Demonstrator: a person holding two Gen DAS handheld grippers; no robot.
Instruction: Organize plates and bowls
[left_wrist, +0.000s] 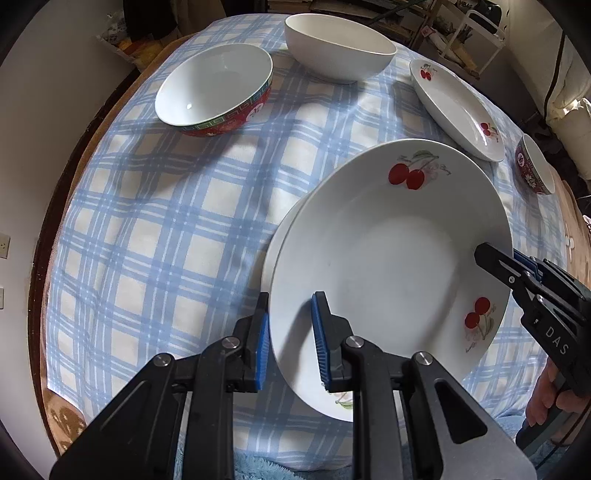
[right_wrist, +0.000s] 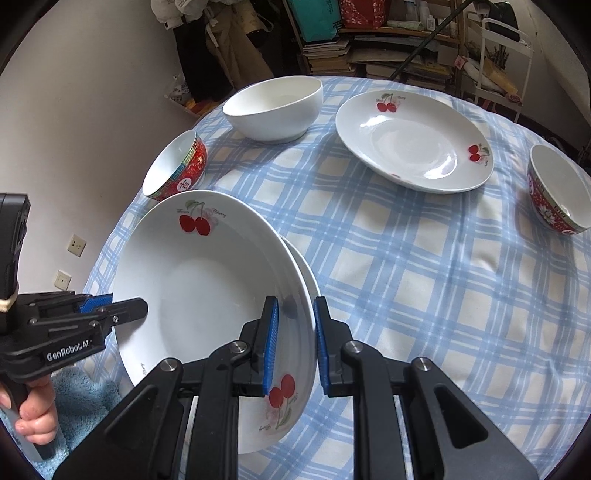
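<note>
Two white plates with red cherries lie nested as one stack (left_wrist: 388, 251) (right_wrist: 199, 288) over the near part of the table. My left gripper (left_wrist: 291, 306) is shut on the stack's left rim, one blue pad inside the top plate and the other outside. In the right wrist view the left gripper (right_wrist: 136, 306) shows at that rim. On the opposite rim my right gripper (right_wrist: 295, 301) is shut the same way across both rims, and it appears at the edge of the left wrist view (left_wrist: 484, 254). Whether the stack touches the cloth I cannot tell.
On the blue checked tablecloth (right_wrist: 424, 280) stand a red-patterned bowl (left_wrist: 214, 92) (right_wrist: 177, 170), a plain white bowl (left_wrist: 340, 48) (right_wrist: 273, 107), a third cherry plate (left_wrist: 454, 107) (right_wrist: 413, 140) and a smaller red bowl (left_wrist: 535, 166) (right_wrist: 557, 192). A blue fluffy towel (right_wrist: 81, 391) lies at the near edge.
</note>
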